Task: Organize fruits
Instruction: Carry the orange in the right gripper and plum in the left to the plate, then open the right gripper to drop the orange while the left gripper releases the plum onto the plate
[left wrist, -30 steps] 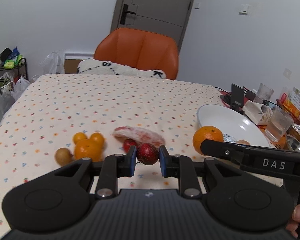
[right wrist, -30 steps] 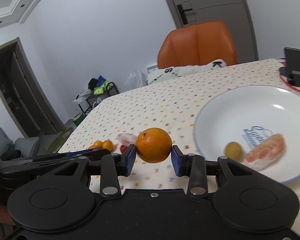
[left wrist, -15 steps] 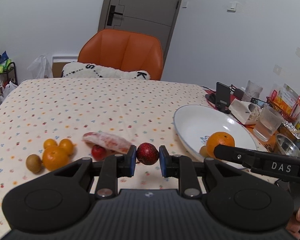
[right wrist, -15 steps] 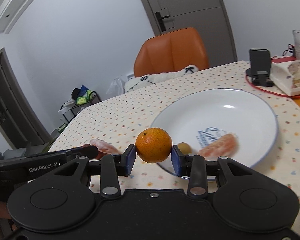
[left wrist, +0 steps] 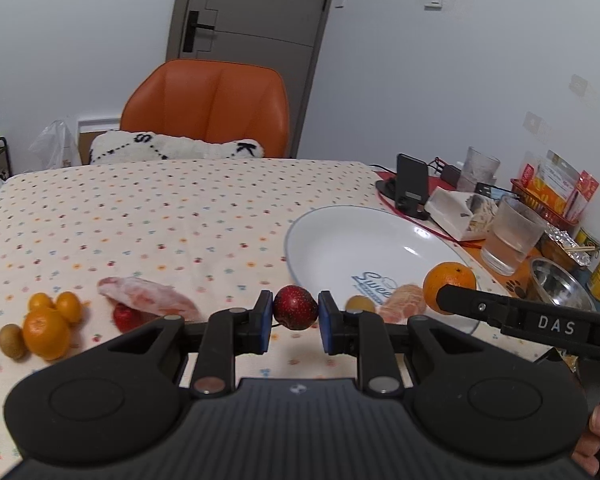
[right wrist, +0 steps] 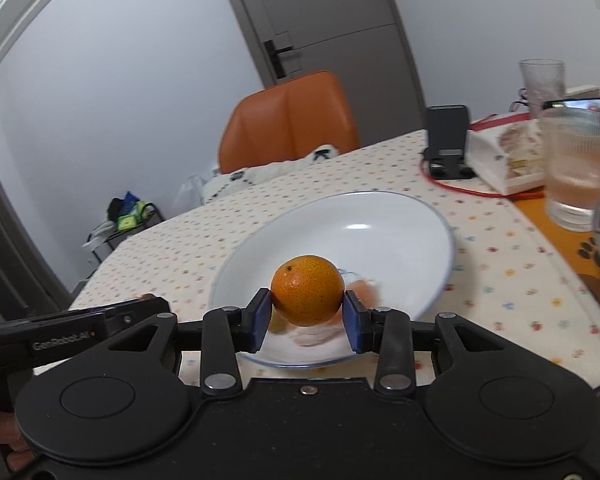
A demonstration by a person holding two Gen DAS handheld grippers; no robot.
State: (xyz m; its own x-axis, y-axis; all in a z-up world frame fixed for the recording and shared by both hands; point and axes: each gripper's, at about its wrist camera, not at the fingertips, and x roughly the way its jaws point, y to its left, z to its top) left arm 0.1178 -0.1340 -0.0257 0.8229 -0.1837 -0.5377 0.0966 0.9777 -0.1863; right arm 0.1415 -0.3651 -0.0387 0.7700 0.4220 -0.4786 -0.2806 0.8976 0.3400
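Two tools clamped fruit: left tool (left wrist: 295, 313) gripped red fruit (left wrist: 295, 306), right tool (right wrist: 307, 316) gripped orange (right wrist: 307, 290) over plate (right wrist: 420, 216), probably for dropping.

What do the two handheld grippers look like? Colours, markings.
Both matte black plastic with round side discs, silver screws and blue finger pads. The left gripper has a ribbed top plate; "GenRobot.AI" shows on its side. The right gripper reads "DAS" in white. No cables or sleeves visible.
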